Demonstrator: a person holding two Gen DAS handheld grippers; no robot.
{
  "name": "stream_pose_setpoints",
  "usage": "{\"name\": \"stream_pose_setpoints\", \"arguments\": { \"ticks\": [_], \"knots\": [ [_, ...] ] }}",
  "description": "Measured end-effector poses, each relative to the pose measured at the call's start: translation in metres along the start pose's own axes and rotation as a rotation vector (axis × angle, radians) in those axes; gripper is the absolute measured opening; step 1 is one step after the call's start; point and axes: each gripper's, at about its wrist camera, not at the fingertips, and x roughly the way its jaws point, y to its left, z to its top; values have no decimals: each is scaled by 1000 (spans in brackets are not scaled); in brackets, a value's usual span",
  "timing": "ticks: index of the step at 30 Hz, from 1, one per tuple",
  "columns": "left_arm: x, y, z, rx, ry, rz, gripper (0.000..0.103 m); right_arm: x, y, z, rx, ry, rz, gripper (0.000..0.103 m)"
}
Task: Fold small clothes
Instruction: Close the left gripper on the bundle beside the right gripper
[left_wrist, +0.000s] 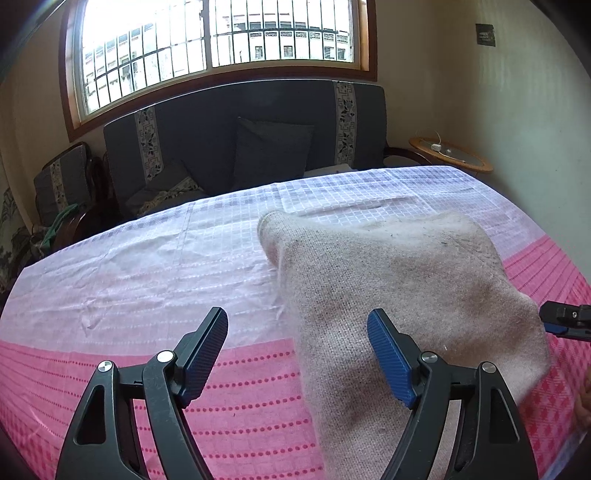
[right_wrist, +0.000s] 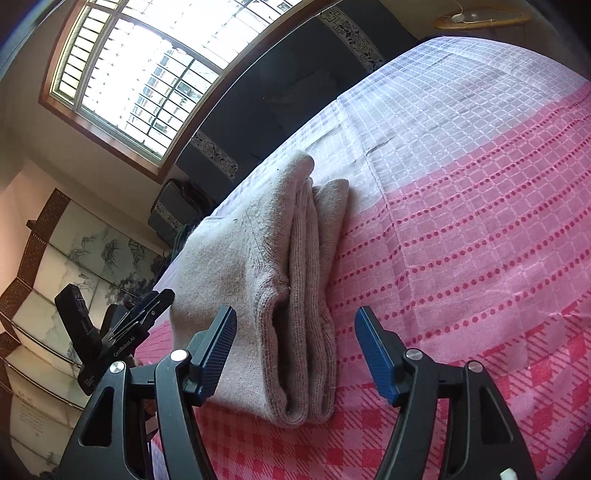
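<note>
Near end of the sock (left_wrist: 406, 295) runs off the bottom edge behind the left gripper's (left_wrist: 297, 354) right finger; dark specks too tiny to identify.

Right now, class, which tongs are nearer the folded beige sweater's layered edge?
Right. The right tongs stand open straddling the sweater's layered edge, while the left tongs hover open over its opposite side.

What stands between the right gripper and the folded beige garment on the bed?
Nothing visible does. The right gripper is open, and the folded beige garment lies directly ahead on the pink and white bedcover, its near end between the fingers but not pressed. The left gripper is off to the side.
</note>
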Motion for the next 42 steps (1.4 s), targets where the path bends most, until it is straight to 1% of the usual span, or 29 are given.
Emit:
{"name": "stream_pose_setpoints", "arguments": {
  "ticks": [2,5,9,12,15,18,20,22,23,25,28,29,31,33,34,36,37,40,42],
  "knots": [
    [7,14,3,-59,39,-86,78,7,5,2,-24,34,0,65],
    [22,36,4,-174,116,-258,78,14,5,10,-43,69,3,65],
    [44,55,0,-285,181,-462,78,25,3,22,-63,121,-1,65],
    [59,60,-2,-327,214,-566,78,37,4,29,-77,168,3,65],
    [72,63,-4,-352,253,-695,78,53,6,30,-86,247,35,65],
    [83,63,-5,-349,290,-759,78,60,11,30,-108,285,68,66],
    [92,65,-5,-376,309,-802,78,63,11,33,-117,291,78,66],
    [95,65,-2,-376,311,-830,78,67,9,36,-108,287,106,67],
    [96,63,-1,-367,312,-833,78,69,7,38,-93,280,124,67],
    [98,58,2,-345,317,-831,79,73,5,41,-75,265,153,68],
    [99,48,5,-323,326,-806,81,78,9,42,-105,248,165,69],
    [99,44,7,-314,331,-792,84,79,11,41,-108,245,169,72],
    [96,36,8,-290,325,-790,91,80,17,39,-114,243,179,76],
    [97,31,10,-252,317,-780,91,80,21,36,-148,244,161,75],
    [97,31,10,-254,315,-791,91,81,23,35,-167,247,148,72],
    [100,37,11,-281,320,-817,91,82,20,39,-142,248,156,72],
    [101,38,12,-287,328,-818,91,83,20,41,-136,254,158,72],
    [103,36,13,-284,346,-817,91,85,20,42,-131,254,169,77],
    [102,36,13,-285,348,-821,91,87,22,42,-131,239,176,78]
  ]
}}
